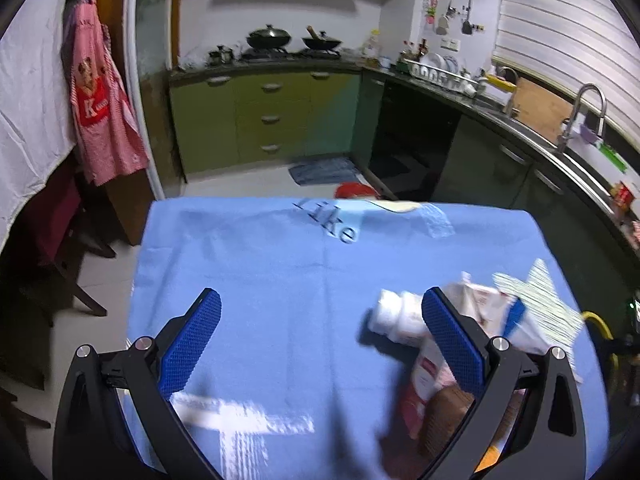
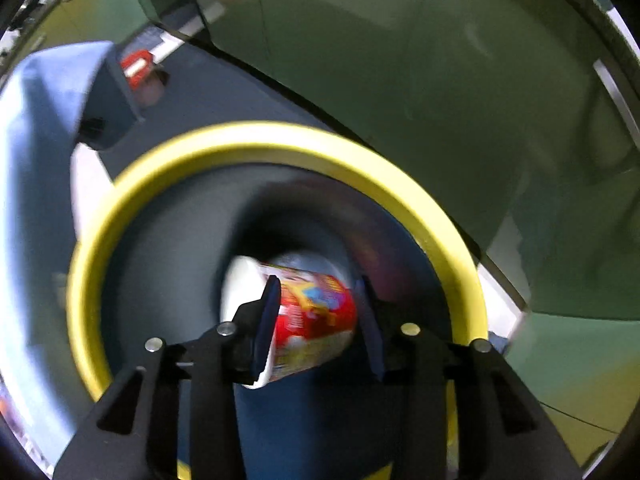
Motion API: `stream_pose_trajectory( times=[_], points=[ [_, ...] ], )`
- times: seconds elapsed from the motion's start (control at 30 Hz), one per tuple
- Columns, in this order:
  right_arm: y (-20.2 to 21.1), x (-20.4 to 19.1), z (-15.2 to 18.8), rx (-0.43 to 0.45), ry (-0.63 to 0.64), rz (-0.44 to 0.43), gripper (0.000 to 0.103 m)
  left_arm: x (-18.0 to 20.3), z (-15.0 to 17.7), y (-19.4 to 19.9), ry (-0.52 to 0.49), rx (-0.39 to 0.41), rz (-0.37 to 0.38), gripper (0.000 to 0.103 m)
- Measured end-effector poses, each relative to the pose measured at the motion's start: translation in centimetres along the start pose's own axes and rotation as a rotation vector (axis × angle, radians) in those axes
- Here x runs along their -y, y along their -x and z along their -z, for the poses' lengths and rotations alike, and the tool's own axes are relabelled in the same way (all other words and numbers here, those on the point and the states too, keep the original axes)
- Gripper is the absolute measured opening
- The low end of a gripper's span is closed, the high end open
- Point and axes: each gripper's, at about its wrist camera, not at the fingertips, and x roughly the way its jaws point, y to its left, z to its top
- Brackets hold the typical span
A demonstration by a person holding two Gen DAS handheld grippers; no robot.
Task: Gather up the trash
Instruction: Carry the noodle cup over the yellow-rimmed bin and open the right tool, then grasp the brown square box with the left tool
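Note:
My left gripper (image 1: 320, 320) is open and empty above a table under a blue cloth (image 1: 260, 280). A white pill bottle (image 1: 396, 318) lies on its side just left of the right finger. Crumpled white and red wrappers (image 1: 480, 304) and a brown packet (image 1: 444, 412) lie beside and behind that finger. My right gripper (image 2: 320, 312) is shut on a red and yellow paper cup (image 2: 316, 320), held sideways over the mouth of a dark bin with a yellow rim (image 2: 256, 136).
Green kitchen cabinets (image 1: 272, 116) and a dark oven (image 1: 412, 136) stand beyond the table. A sink counter (image 1: 560, 148) runs along the right. A pink apron (image 1: 100, 108) hangs at the left. A red object (image 1: 354, 190) lies on the floor past the table's far edge.

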Motion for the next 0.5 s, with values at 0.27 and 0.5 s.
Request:
stream_pose_trajectory(
  times=[0.27,0.5],
  points=[
    [6.4,-1.8,2.8,0.142,0.069,-0.150,0.043,3.9,1.6,3.7,-0.071,-0.168,0.086,0.099],
    [11.7,-3.0,8.7,0.241,0.145,-0.252,0.043,6.5,3.7,3.6,-0.060,-0.277,0.073,0.099]
  ],
)
